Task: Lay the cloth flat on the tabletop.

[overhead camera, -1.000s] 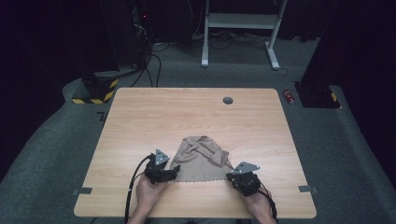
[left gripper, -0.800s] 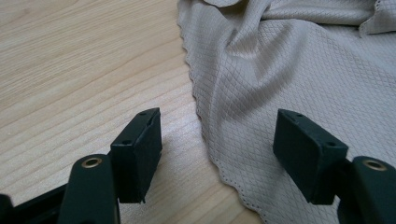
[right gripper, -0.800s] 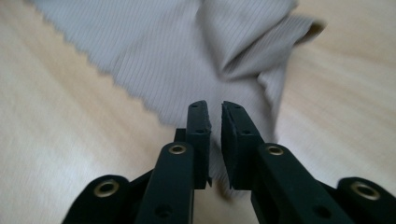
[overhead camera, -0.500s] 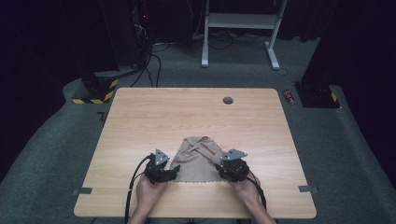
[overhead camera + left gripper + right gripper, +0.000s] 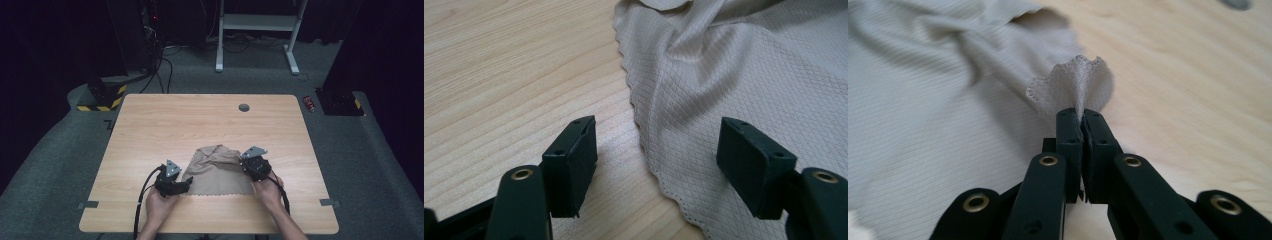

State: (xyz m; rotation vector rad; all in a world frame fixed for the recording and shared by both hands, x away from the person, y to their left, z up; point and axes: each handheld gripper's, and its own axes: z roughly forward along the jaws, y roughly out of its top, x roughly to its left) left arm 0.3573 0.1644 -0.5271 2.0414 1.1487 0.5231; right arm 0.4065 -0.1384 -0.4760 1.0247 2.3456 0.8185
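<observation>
A beige cloth [image 5: 218, 171] with a scalloped edge lies rumpled near the front middle of the wooden table [image 5: 165, 125]. My left gripper [image 5: 187, 184] sits at the cloth's front left corner. Its jaws stand open in the left gripper view, straddling the cloth's scalloped edge [image 5: 644, 140], one jaw over bare wood and the other over fabric. My right gripper [image 5: 246, 163] is at the cloth's right side. In the right gripper view it [image 5: 1082, 120] is shut on a bunched corner of the cloth [image 5: 1073, 87], which fans out above the jaws.
A round grey grommet [image 5: 244, 107] sits in the table near its far edge. Tape marks [image 5: 87, 204] lie at the front corners. Beyond the table are carpet, cables, a white desk frame [image 5: 260, 30] and a yellow-black striped block [image 5: 102, 97].
My right gripper has moved from the cloth's front right corner forward and left, carrying that corner with it and folding the cloth's right side inward. The left gripper stayed put.
</observation>
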